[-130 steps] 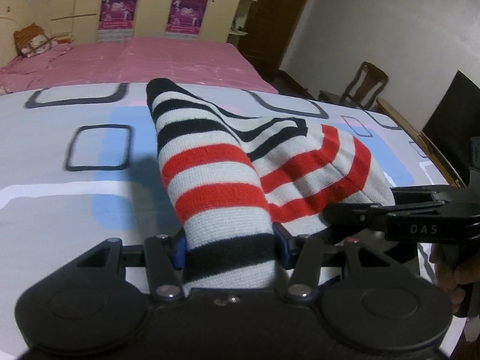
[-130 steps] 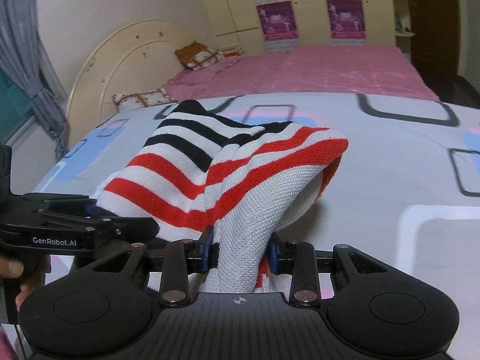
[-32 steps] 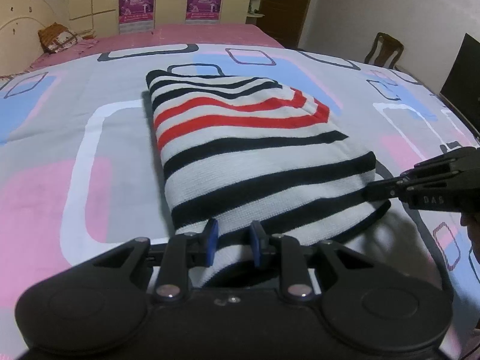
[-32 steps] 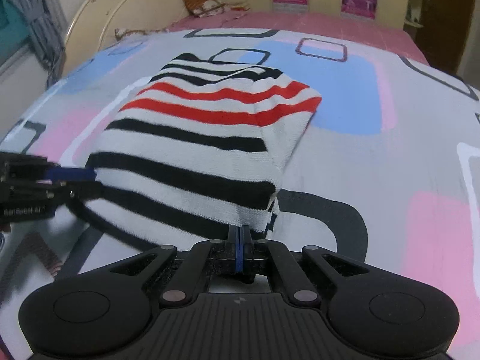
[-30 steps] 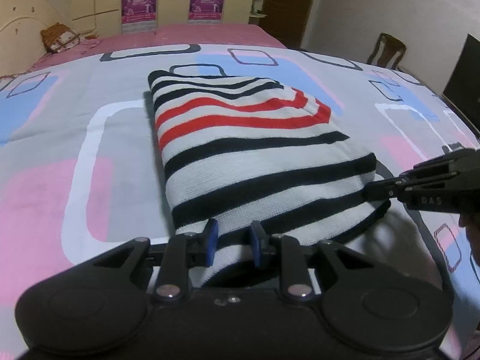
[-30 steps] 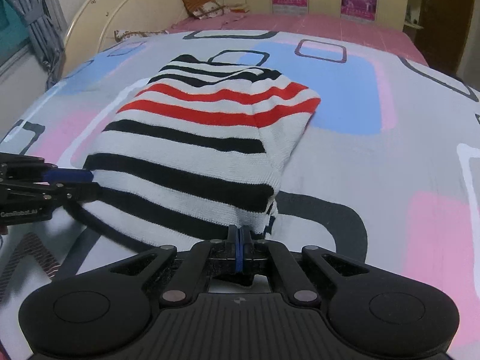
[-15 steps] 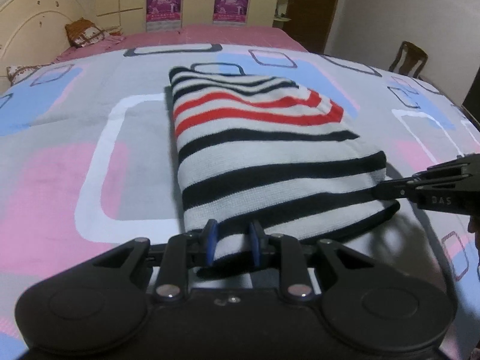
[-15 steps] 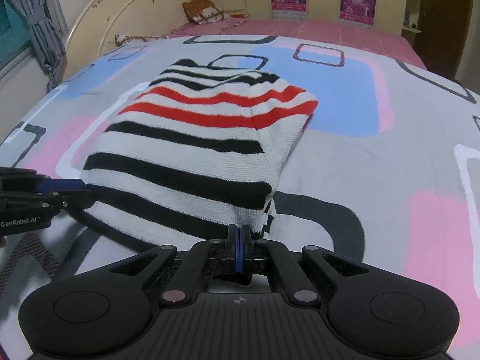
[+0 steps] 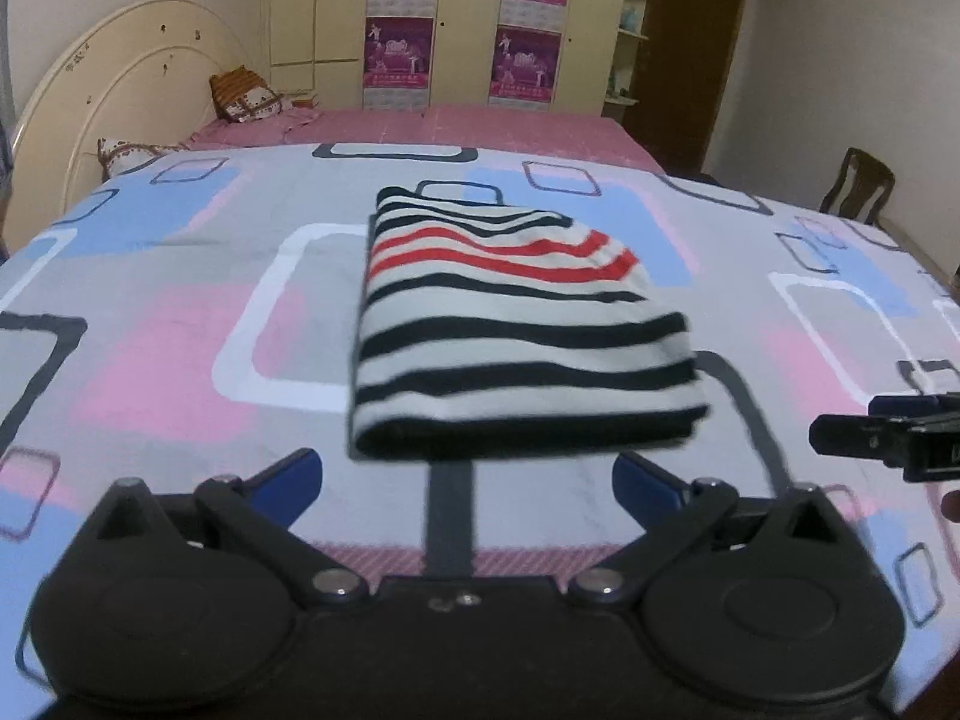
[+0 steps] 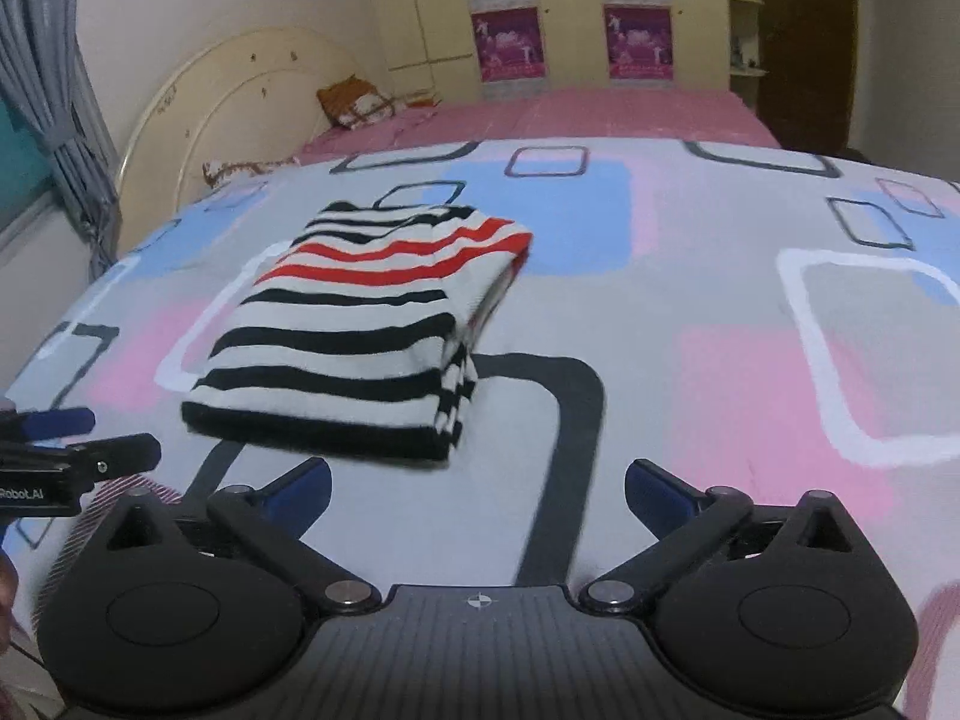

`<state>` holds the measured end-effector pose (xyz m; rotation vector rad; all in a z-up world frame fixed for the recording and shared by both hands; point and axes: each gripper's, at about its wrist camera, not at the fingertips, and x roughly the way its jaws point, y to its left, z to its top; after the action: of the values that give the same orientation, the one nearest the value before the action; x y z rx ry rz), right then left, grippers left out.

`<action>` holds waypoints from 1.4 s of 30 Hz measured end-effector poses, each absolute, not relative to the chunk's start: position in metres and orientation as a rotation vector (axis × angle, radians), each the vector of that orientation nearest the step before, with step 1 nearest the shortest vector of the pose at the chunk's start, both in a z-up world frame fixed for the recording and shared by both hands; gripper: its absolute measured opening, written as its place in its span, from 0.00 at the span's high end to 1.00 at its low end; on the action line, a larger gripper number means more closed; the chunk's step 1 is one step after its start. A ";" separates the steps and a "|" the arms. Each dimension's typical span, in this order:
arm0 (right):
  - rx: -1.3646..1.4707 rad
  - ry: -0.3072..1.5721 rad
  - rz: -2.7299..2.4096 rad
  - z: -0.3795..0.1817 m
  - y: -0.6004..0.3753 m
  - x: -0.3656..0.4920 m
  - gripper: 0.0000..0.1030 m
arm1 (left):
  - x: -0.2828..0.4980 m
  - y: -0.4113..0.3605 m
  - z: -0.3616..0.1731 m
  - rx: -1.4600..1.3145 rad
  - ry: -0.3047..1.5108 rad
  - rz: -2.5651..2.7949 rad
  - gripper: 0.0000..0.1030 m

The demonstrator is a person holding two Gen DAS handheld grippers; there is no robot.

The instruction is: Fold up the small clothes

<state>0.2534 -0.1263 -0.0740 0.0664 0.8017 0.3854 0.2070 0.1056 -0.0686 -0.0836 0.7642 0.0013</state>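
A folded knit garment with black, white and red stripes (image 9: 516,324) lies flat on the patterned bed sheet (image 9: 168,324); it also shows in the right wrist view (image 10: 366,324). My left gripper (image 9: 468,480) is open and empty, just short of the garment's near edge. My right gripper (image 10: 477,489) is open and empty, near the garment's front right corner. The right gripper shows at the right edge of the left wrist view (image 9: 888,435). The left gripper shows at the left edge of the right wrist view (image 10: 72,450).
A pink bed (image 9: 420,126) with a cushion (image 9: 246,96) and a rounded headboard (image 9: 108,102) lies beyond the sheet. Wardrobes with posters (image 9: 456,24) stand behind. A wooden chair (image 9: 858,186) is at the right. A curtain (image 10: 54,90) hangs at the left.
Both grippers have let go of the garment's near edge, opened wide and pulled back. The garment now lies folded flat on the sheet.
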 end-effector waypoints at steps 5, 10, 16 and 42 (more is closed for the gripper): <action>0.097 0.750 0.343 -0.048 -0.145 0.209 0.00 | 0.168 0.081 -0.046 -0.063 0.715 -0.020 0.00; 0.091 0.698 0.346 -0.019 -0.155 0.165 0.00 | 0.129 0.059 -0.020 -0.035 0.660 -0.028 0.00; 0.086 0.659 0.359 0.002 -0.164 0.119 0.00 | 0.087 0.041 0.003 -0.020 0.611 -0.029 0.00; 0.079 0.598 0.364 0.017 -0.187 0.055 0.00 | 0.028 0.020 0.013 -0.020 0.560 -0.008 0.00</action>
<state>0.0551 -0.1873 0.0172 0.0788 0.5984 0.3639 0.0280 0.0199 0.0134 -0.0198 0.5596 -0.0080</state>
